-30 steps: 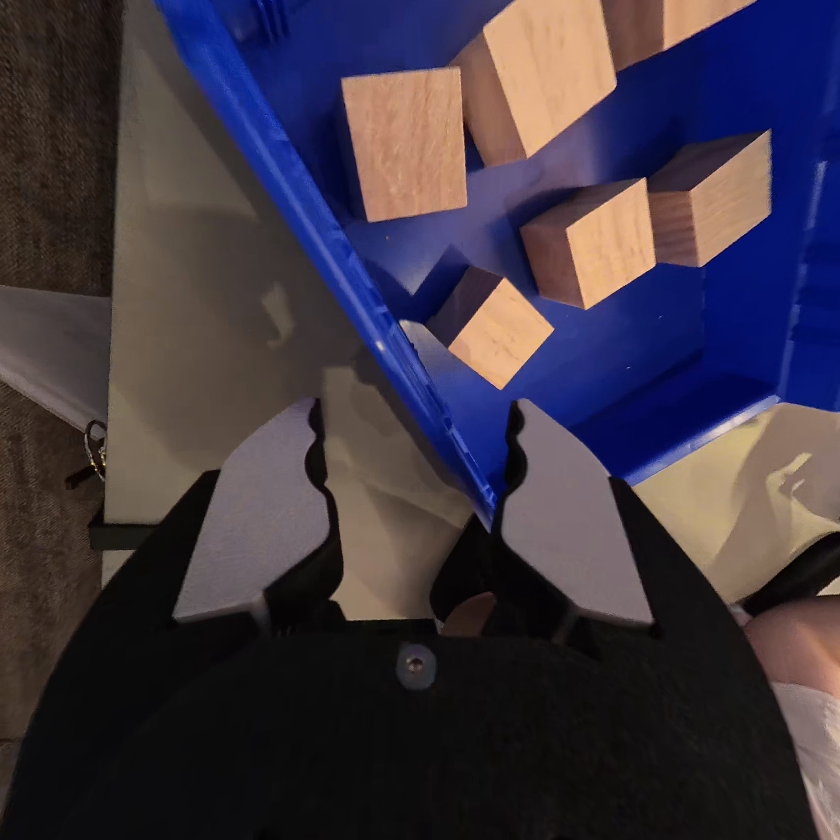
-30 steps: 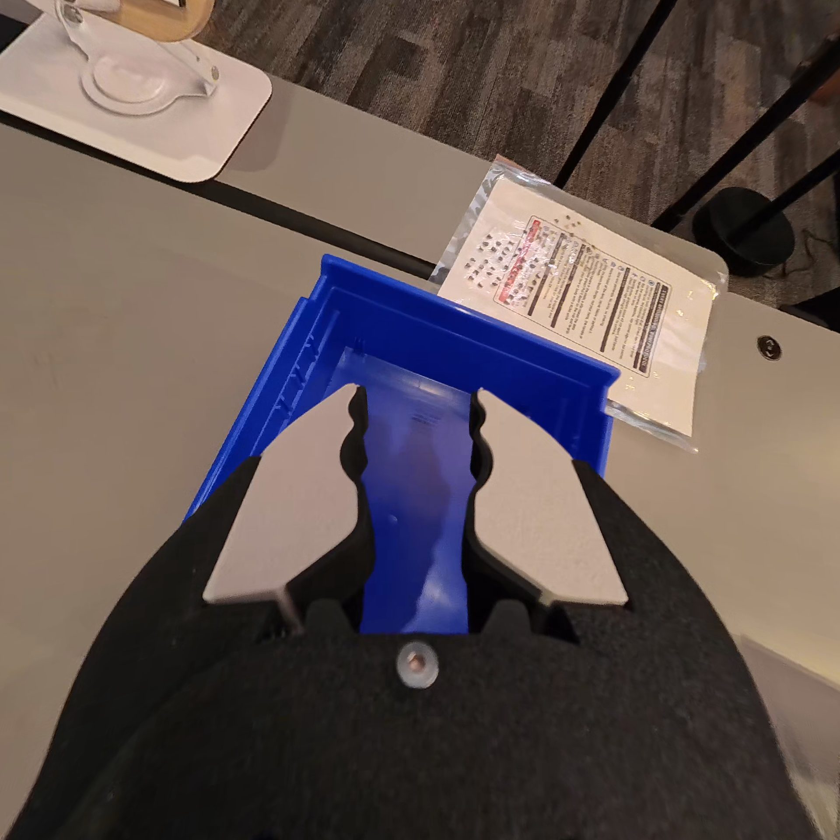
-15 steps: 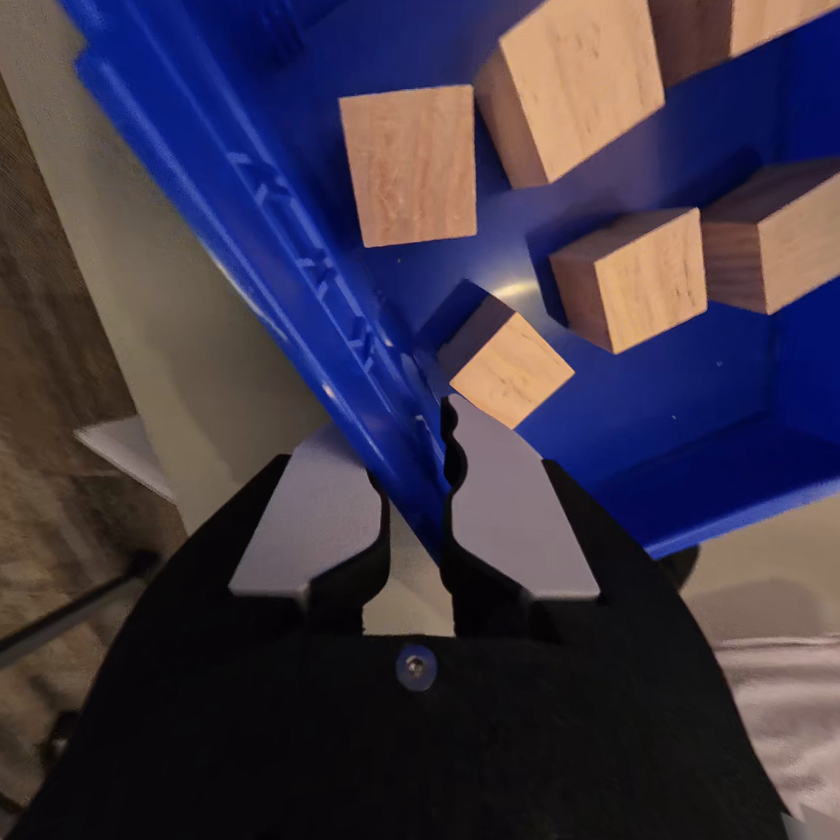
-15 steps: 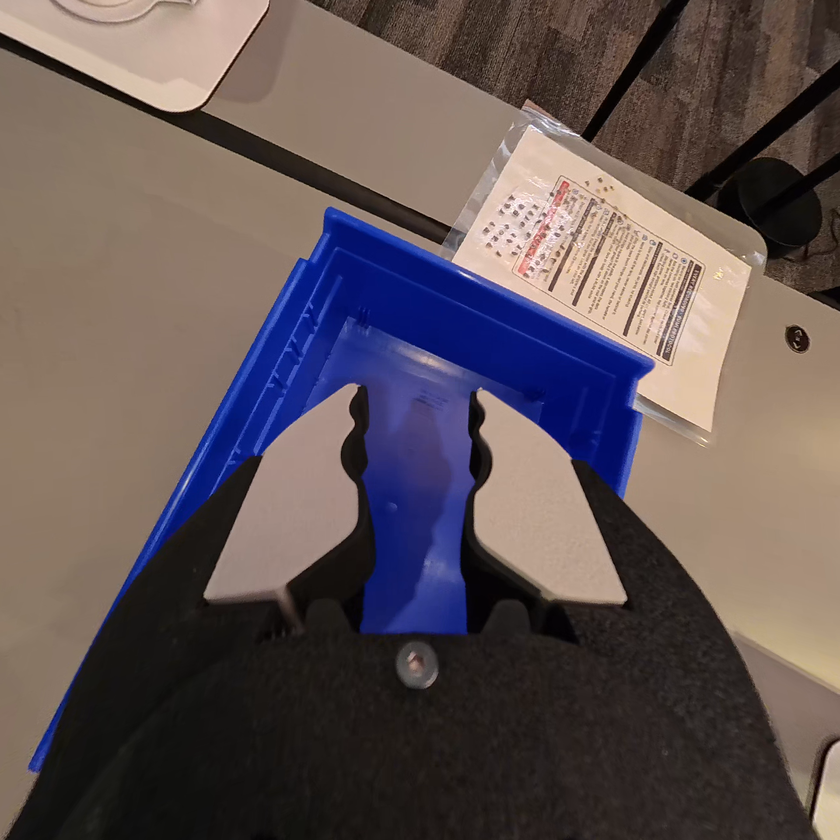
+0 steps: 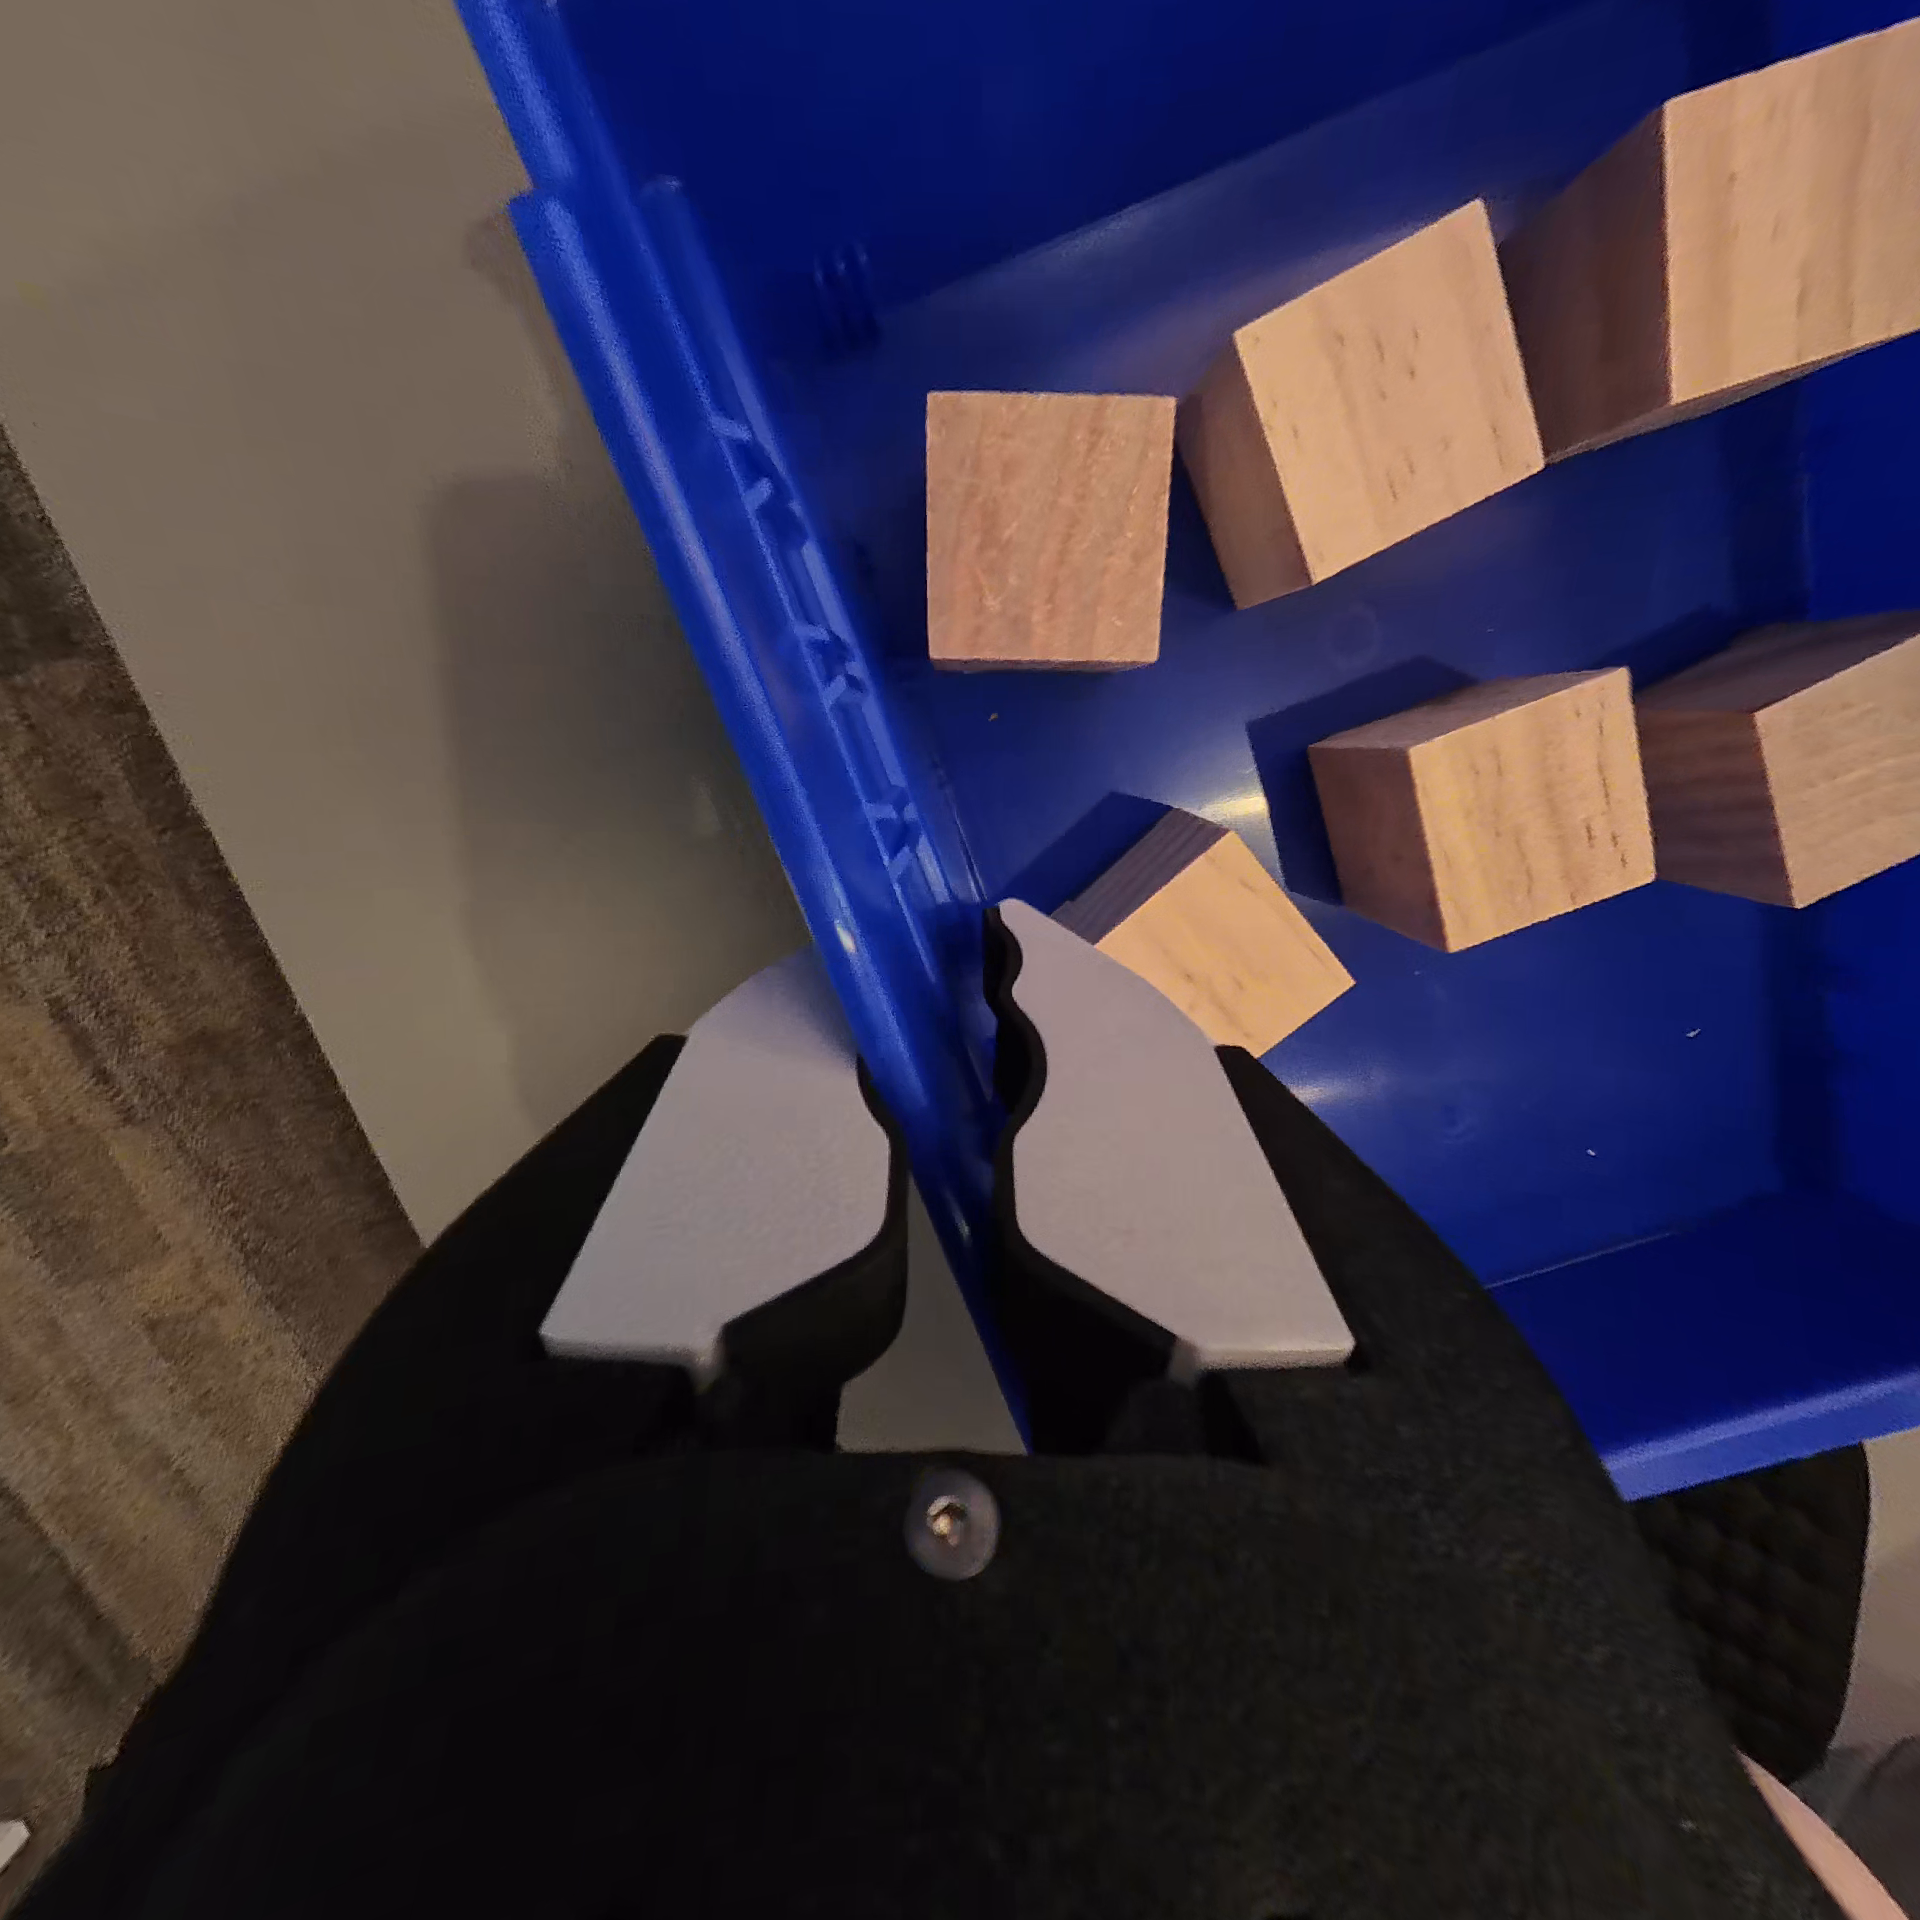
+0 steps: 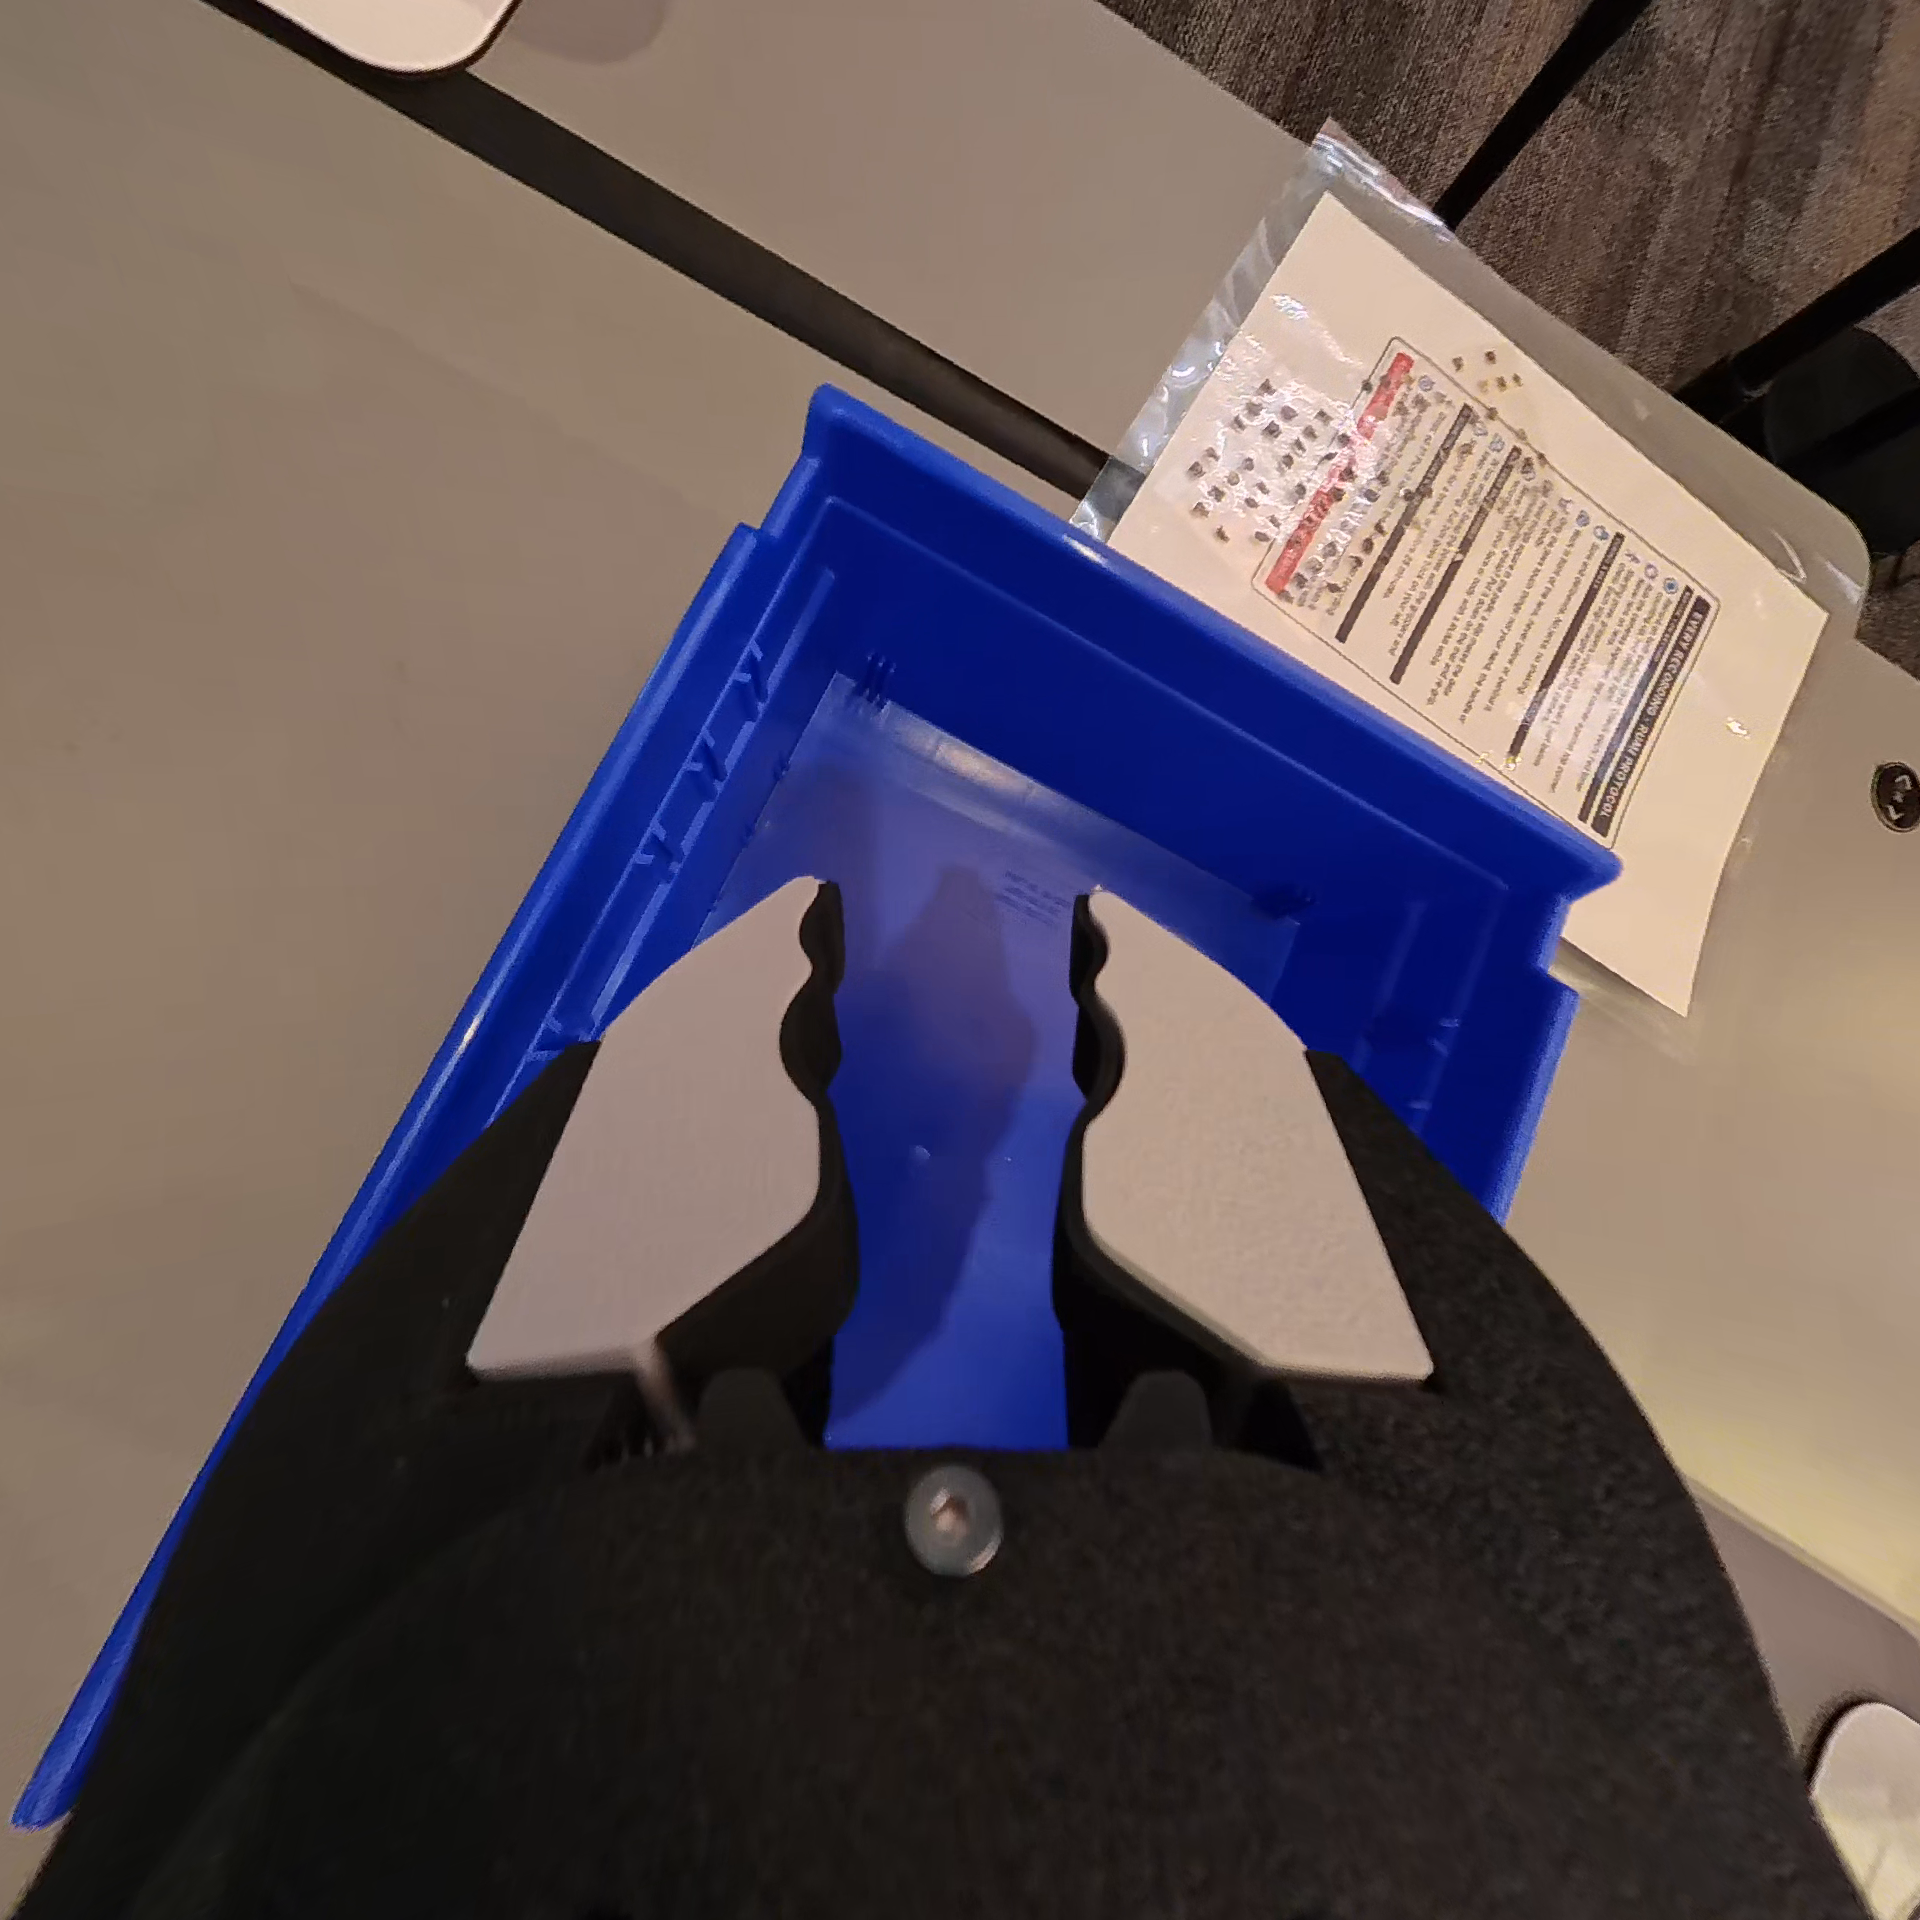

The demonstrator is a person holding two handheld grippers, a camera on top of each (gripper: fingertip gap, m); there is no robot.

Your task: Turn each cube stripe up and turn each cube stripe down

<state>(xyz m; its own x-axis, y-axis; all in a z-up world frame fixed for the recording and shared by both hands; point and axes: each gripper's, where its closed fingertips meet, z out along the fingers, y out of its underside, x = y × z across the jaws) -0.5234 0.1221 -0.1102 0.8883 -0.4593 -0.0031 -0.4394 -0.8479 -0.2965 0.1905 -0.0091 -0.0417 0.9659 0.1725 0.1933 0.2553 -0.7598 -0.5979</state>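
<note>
A blue plastic bin [image 5: 790, 644] holds several plain wooden cubes, among them one near the left wall [image 5: 1044, 530], one in the middle [image 5: 1486, 805] and a tilted one [image 5: 1216, 951] beside my finger. No stripe shows on any visible face. My left gripper [image 5: 920, 956] is shut on the bin's left wall, one finger outside and one inside. My right gripper [image 6: 951, 894] hovers over the bin [image 6: 1143, 665] with its fingers apart; only the blue floor shows between them. The cubes are hidden in the right wrist view.
The bin stands on a grey table [image 6: 312, 520]. A printed sheet in a clear bag [image 6: 1455, 582] lies just past the bin's far end. A white stand base [image 6: 416, 21] is at the far left. Carpet floor [image 5: 104, 935] lies beyond the table's left edge.
My left gripper has closed from wide open onto the bin's left wall and pushed forward along it. My right gripper has moved closer over the bin, its gap unchanged.
</note>
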